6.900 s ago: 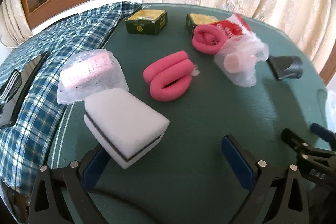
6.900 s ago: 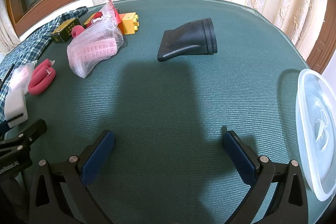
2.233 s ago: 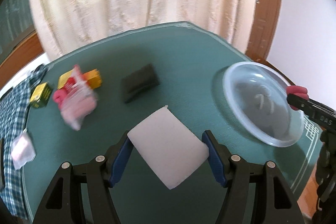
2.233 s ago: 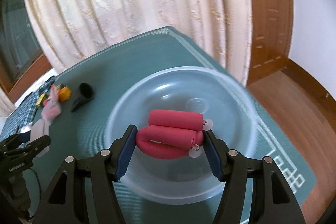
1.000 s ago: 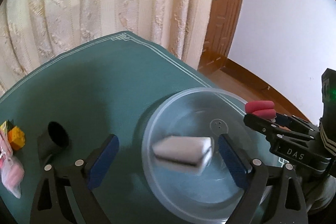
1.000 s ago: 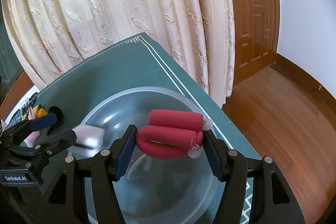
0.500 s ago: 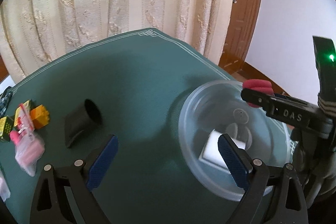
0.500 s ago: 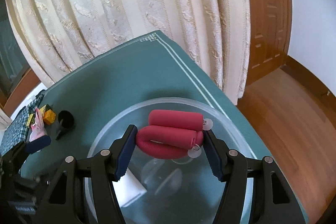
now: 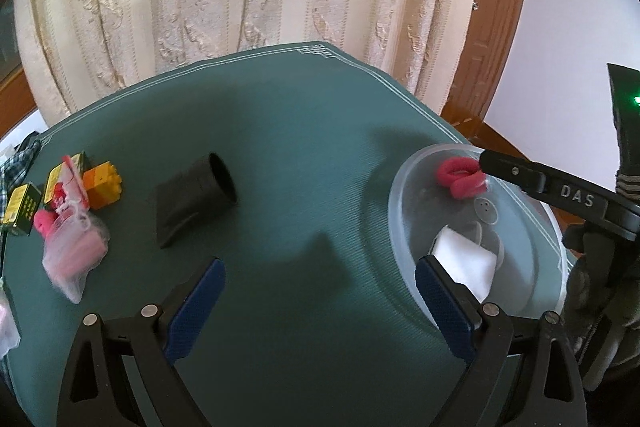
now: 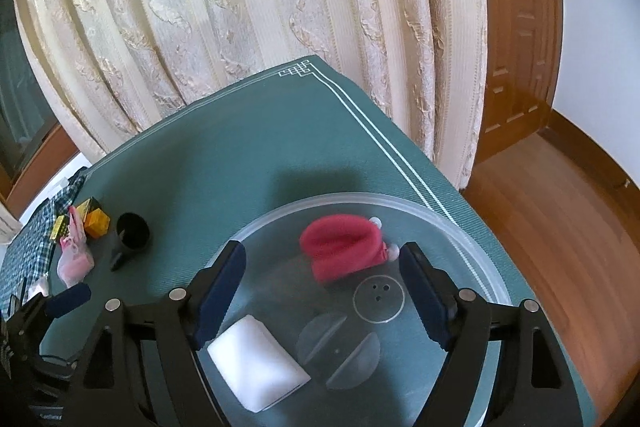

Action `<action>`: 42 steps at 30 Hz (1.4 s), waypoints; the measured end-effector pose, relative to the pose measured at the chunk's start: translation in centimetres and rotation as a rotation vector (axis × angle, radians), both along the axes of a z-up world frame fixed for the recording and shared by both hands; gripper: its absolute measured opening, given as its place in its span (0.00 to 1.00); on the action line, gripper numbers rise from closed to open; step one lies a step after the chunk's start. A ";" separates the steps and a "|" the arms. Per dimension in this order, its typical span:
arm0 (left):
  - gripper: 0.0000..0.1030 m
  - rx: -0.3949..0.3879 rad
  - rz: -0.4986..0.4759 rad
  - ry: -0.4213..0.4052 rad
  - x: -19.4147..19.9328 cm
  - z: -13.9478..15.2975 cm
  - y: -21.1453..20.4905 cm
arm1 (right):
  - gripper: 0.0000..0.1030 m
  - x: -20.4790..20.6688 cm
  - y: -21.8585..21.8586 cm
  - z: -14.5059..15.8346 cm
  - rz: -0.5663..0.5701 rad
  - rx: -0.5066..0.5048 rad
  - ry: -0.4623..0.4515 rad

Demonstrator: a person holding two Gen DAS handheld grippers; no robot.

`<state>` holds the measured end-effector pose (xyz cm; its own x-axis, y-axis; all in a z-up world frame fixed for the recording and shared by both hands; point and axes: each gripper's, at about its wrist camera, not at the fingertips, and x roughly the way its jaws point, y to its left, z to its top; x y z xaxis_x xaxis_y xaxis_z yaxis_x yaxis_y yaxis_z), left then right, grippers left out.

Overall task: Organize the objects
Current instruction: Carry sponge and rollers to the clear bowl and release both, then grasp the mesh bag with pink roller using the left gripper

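Note:
A clear plastic bowl [image 10: 486, 267] [image 9: 396, 211] sits at the right end of the green table. Inside it lie a white sponge block [image 10: 258, 365] [image 9: 464, 263] and a pink foam roll [image 10: 344, 245] [image 9: 460, 177]. My right gripper [image 10: 322, 283] hangs over the bowl with its jaws opening; the pink roll lies free beyond the blue pads, touched by neither. My left gripper [image 9: 320, 301] stands open over bare table left of the bowl, nothing between its fingers. Its right fingertip overlaps the bowl's near rim in the left wrist view.
A black funnel-shaped nozzle [image 9: 192, 197] [image 10: 130, 235] lies mid-table. At the far left are an orange-yellow block [image 9: 102, 185], small dark green boxes [image 9: 24, 207], a mesh bag of pink rollers [image 9: 74, 251] and a plaid cloth [image 10: 36, 239]. Curtains, a wooden door and floor lie beyond the table edge.
The right gripper's jaws have spread and the pink roll has dropped from them into the bowl. The left gripper has drawn back leftward from the bowl, where the sponge stays.

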<state>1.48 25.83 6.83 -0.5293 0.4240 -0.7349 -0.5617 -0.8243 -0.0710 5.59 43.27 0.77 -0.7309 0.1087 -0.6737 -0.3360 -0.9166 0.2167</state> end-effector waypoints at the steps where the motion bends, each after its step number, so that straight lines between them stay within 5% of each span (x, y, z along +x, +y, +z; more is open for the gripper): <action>1: 0.96 0.000 0.005 0.000 -0.1 0.0 -0.3 | 0.78 0.0 -0.2 0.1 0.002 -0.001 0.002; 9: 0.97 0.007 0.073 -0.012 -0.6 -0.1 -3.0 | 0.78 0.5 -2.3 0.9 0.023 -0.011 0.033; 30: 0.98 0.021 0.427 -0.002 -6.4 -0.6 -15.0 | 0.78 -1.0 -8.3 0.8 0.133 -0.043 0.024; 42: 1.00 0.040 0.516 -0.049 -10.5 -2.6 -17.3 | 0.78 -3.3 -12.0 0.0 0.202 -0.059 0.000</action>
<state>-9.05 8.55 4.19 -0.6420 0.1455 -0.7528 -0.0785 -0.9891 -0.1243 2.25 31.27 0.74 -0.7336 -0.0795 -0.6749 -0.1473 -0.9509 0.2721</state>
